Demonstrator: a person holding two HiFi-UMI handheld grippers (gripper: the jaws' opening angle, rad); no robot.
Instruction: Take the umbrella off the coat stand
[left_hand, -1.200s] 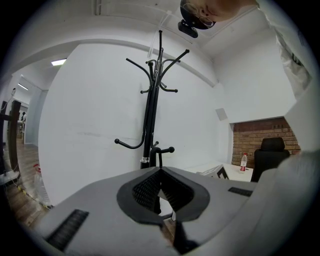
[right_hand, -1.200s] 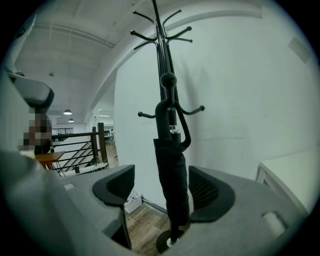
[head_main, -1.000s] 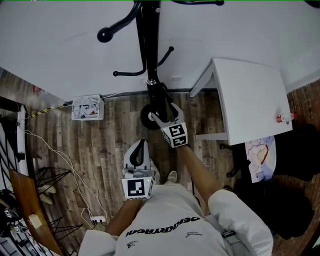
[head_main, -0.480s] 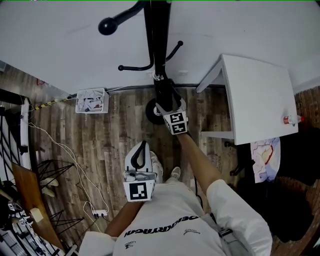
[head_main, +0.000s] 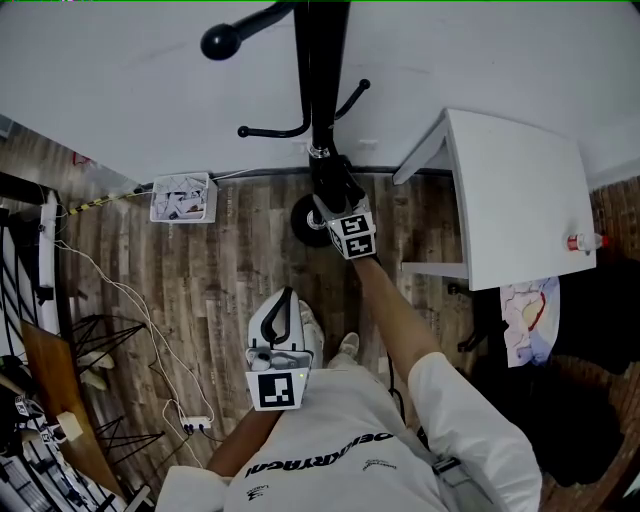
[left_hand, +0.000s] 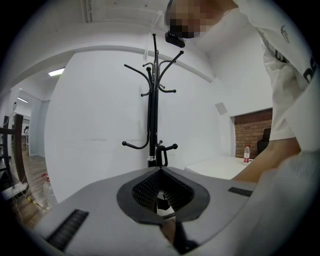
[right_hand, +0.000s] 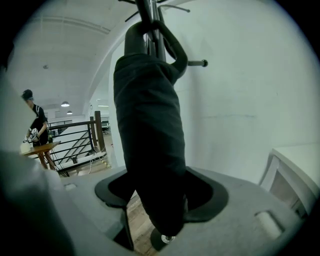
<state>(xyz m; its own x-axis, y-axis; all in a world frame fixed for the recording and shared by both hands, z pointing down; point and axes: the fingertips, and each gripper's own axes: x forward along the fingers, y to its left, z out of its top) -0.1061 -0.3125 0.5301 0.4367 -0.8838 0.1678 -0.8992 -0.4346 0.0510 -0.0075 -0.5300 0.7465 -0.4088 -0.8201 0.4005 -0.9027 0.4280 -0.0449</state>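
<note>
A black coat stand (head_main: 320, 70) rises by the white wall; it also shows in the left gripper view (left_hand: 152, 115). From one of its low hooks a folded black umbrella (head_main: 331, 180) hangs by its curved handle. My right gripper (head_main: 336, 197) reaches around it. The umbrella's sleeve (right_hand: 150, 140) drops between the jaws of my right gripper (right_hand: 157, 195), which are closing; floor still shows beside the sleeve on the left. My left gripper (head_main: 283, 298) stays back by the person's body, away from the stand. Nothing sits between the meeting jaws of my left gripper (left_hand: 161, 172).
A white table (head_main: 510, 190) stands right of the stand, a red-capped bottle (head_main: 575, 240) at its edge. The stand's round base (head_main: 303, 222) rests on the wood floor. A box of papers (head_main: 180, 198) and cables (head_main: 130, 310) lie left. A distant person (right_hand: 32, 125) stands by a railing (right_hand: 75, 140).
My right gripper has moved in toward the stand and its jaws have come around the hanging umbrella and narrowed. The left gripper has hardly moved.
</note>
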